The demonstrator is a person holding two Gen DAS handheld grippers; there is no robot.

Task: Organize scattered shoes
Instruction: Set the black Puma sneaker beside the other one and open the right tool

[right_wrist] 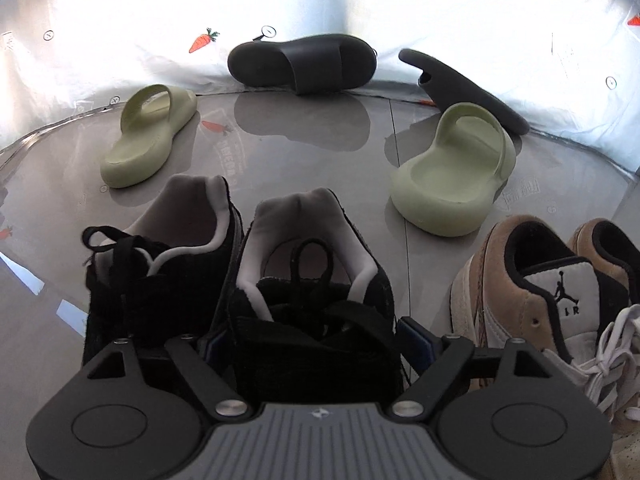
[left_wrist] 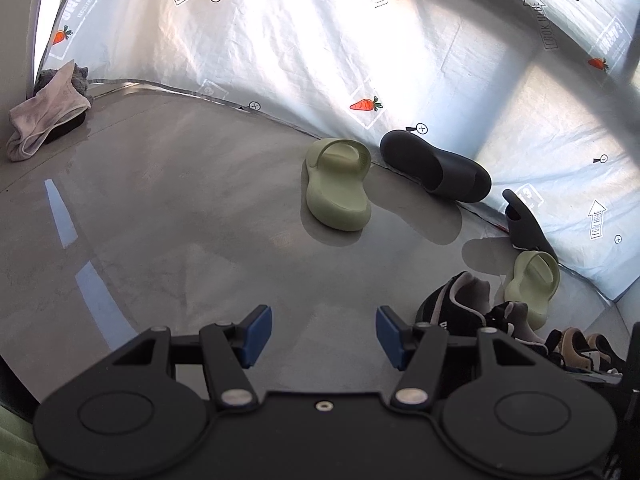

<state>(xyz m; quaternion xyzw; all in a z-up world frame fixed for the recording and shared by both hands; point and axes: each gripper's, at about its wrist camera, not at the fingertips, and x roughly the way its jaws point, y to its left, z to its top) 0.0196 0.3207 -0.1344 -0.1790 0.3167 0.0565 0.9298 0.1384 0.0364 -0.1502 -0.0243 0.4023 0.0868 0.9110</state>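
Right gripper (right_wrist: 316, 354) has its jaws spread wide around the toe of the black sneaker (right_wrist: 316, 280), pads apparently off it, the shoe standing beside its mate (right_wrist: 160, 264) on the floor (right_wrist: 304, 148). Best pull straight back now without nudging the pair. Left gripper (left_wrist: 323, 336) hangs with jaws parted and nothing between them; the green slide (left_wrist: 338, 184) lies ahead, its partner (left_wrist: 532, 284) well apart.

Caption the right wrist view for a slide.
Right gripper straddles a black sneaker beside its mate; green slides and dark slides remain scattered.
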